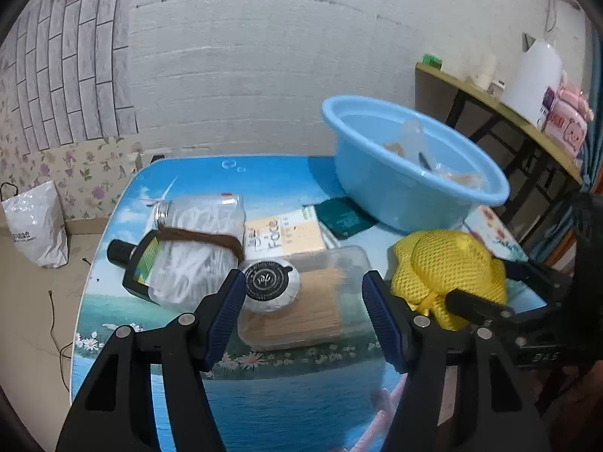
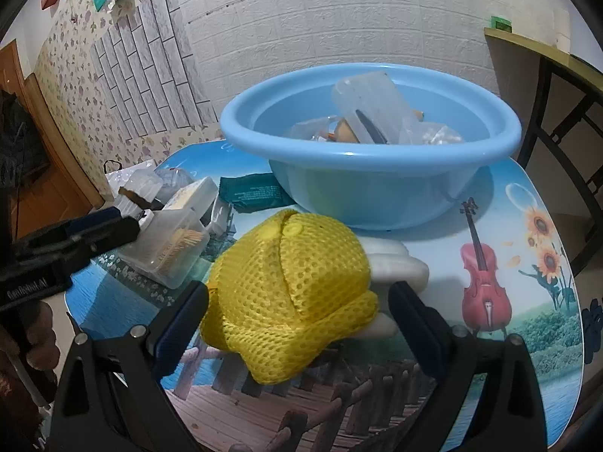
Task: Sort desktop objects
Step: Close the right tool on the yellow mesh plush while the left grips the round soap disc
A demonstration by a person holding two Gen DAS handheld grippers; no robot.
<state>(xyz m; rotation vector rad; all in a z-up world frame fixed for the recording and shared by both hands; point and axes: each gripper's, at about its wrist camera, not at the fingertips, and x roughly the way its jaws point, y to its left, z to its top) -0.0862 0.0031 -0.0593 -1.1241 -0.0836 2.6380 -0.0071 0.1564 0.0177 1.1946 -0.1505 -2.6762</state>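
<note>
My left gripper (image 1: 301, 312) is open above a clear box of toothpicks (image 1: 312, 301), with a round black-labelled soap (image 1: 271, 286) by its left finger. A clear bag of cotton swabs (image 1: 196, 248) bound with a brown band lies to the left. My right gripper (image 2: 297, 324) is open around a yellow mesh pouch (image 2: 294, 293), its fingers on either side, apart from it. The pouch also shows in the left wrist view (image 1: 448, 275). A blue basin (image 2: 369, 158) holding several items stands behind it.
A white bottle (image 2: 399, 267) lies under the pouch. A "Face" box (image 1: 282, 237) and a dark green packet (image 1: 345, 218) lie near the basin (image 1: 410, 177). The round table (image 2: 527, 263) has a printed scenery top. A side desk (image 1: 508, 113) stands at right.
</note>
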